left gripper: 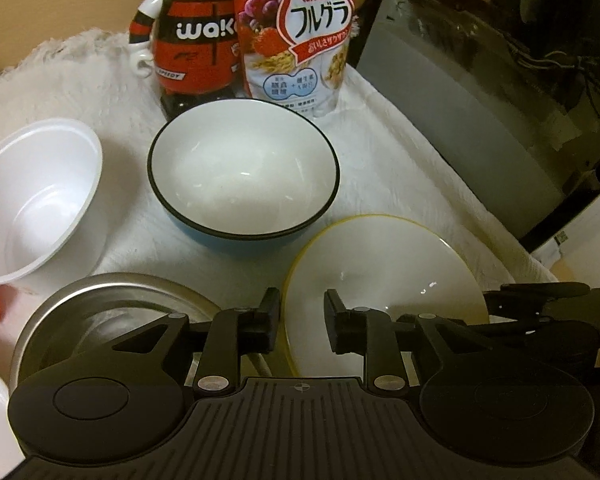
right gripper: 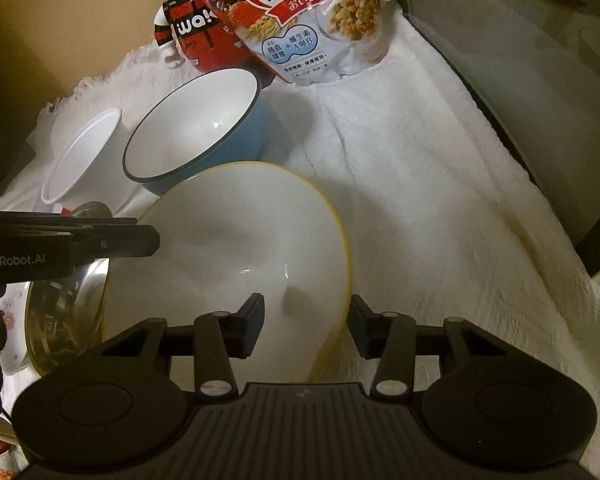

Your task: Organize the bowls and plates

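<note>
Rim of yellow-edged bowl [right gripper: 228, 240] between right gripper [right gripper: 306, 328] jaws, untouched

On the red cereal bag [left gripper: 296, 36], which stands at the far edge of the white cloth [left gripper: 400, 152], we read "No.1" at the top, "Calbee" and the large Japanese "フルグラ" in a white field; the red banner and small blue print below are too fine for us to read. On the red figure-shaped container [left gripper: 192, 40] just beside it we read "wa" in white letters, cut off by the bag. In the right wrist view, we read "GenRobot.AI" on the side of the left gripper [right gripper: 60, 240].
</note>
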Demonstrator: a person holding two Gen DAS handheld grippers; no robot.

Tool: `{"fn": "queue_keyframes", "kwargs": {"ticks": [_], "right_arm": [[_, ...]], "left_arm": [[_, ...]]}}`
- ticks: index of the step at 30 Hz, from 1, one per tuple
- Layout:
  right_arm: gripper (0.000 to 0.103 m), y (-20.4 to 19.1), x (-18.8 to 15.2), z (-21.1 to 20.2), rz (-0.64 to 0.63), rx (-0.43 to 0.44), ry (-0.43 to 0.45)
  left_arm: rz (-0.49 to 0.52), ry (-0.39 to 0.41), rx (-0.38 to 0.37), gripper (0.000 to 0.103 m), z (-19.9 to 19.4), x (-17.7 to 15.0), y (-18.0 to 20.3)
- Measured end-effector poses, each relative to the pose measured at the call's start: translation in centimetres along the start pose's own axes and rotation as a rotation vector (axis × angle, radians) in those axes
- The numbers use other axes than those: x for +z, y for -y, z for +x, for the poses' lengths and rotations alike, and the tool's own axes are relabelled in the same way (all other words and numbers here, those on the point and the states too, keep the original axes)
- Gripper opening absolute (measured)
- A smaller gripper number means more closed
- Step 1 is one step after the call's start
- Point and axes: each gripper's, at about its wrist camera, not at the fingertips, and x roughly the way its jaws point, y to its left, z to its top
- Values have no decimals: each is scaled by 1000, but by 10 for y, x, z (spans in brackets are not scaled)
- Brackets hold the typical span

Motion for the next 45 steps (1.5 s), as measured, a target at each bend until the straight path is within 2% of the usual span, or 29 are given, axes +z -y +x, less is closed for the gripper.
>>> {"fn": "queue_keyframes", "kwargs": {"ticks": [11,17,22,25,29,34,38,45], "right_arm": [[43,-8,-4,1,-35,6,-11],[43,-4,-6,-3,-39,-1,-6],[43,0,-6,-7,-41,-22,8],[43,-2,-6,-5,-51,-18,2],[43,-4,-6,1,-52,-2,-20],[43,0,-6,6,-45,21,-49],[43,4,-4,4,-21,37,-70],[43,10,-8,2,-35,64,-64]], "left_arm": [[-75,9,-22,34,-6,-10,-2],[-159,5,-69,37,-15,-20,-3],[-155,24,-21,36,-21,-34,6],[-170,29,15,31,-19,-42,8],[-183,36,24,31,-20,-49,11],[-252,33,-10,35,-25,-55,10],[-261,18,-28,35,-22,-60,12],[-247,18,12,30,-7,-57,12]]}}
